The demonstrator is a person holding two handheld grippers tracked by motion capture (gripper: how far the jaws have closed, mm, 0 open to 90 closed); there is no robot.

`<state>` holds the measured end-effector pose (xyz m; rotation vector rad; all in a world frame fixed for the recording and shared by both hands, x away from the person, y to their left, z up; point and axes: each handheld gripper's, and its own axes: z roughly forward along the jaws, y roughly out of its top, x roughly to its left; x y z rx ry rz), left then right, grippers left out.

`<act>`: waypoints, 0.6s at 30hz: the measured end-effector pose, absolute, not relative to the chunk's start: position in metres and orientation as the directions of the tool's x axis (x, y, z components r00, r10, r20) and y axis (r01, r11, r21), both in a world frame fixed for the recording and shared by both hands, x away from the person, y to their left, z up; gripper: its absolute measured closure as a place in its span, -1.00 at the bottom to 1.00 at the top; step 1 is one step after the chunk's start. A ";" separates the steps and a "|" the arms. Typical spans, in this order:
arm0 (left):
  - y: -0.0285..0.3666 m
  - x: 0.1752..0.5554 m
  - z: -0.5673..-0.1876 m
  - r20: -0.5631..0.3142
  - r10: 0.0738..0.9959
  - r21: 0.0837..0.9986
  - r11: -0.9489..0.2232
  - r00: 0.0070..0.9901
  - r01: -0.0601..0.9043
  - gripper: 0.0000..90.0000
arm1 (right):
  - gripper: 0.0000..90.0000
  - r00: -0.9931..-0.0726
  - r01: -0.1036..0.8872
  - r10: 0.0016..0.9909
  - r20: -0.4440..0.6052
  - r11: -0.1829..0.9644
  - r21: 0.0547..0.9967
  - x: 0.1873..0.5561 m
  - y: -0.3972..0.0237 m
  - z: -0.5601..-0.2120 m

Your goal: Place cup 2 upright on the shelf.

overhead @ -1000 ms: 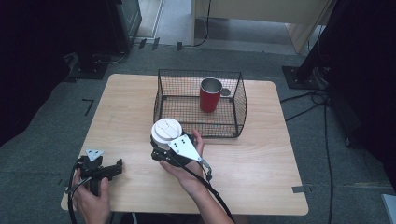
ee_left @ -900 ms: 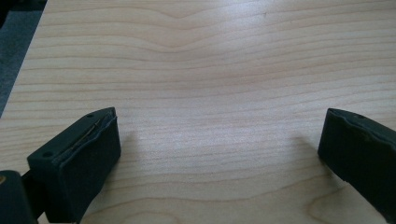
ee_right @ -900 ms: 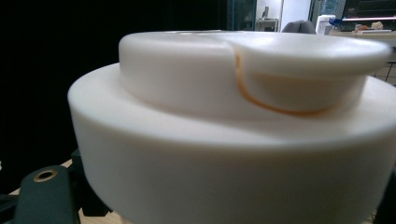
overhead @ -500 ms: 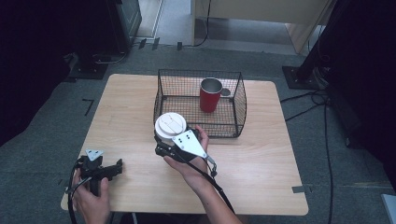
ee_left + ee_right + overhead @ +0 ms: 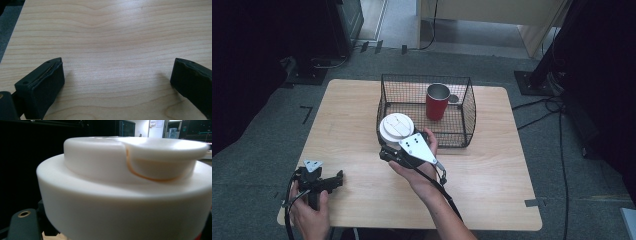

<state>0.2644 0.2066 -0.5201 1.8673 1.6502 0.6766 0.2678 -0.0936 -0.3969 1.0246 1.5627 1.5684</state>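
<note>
High view looks forward and down over the whole table (image 5: 492, 180); left gripper view skims that same tabletop close up; right gripper view sits level, tight against the white lid (image 5: 125, 182).

Item count, light wooden table (image 5: 492, 190)
One black wire basket (image 5: 464, 107); one red metal mug (image 5: 437, 102); one white-lidded cup (image 5: 396, 127); two handheld grippers.

The lidded cup (image 5: 396, 127) was white, with a thin orange-brown line tracing the flap of its lid (image 5: 135, 160). The mug (image 5: 437, 102) was red with a silvery rim. The wire basket (image 5: 384, 102) was black mesh. The table (image 5: 492, 175) showed pale wood grain. Both grippers' jaws were black, and the right gripper (image 5: 388, 150) bore a grey plate.
</note>
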 end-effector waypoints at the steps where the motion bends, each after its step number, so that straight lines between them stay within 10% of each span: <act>1: 0.207 0.264 -0.520 0.011 0.993 0.693 -0.093 0.119 0.715 -1.00 | -0.65 -0.451 0.056 0.890 0.063 -0.042 0.998 0.268 -0.094 -0.396; 18: 0.207 0.264 -0.520 0.011 0.993 0.692 -0.093 0.119 0.716 -1.00 | -0.65 -0.431 0.013 0.900 0.068 -0.069 0.998 0.285 -0.106 -0.365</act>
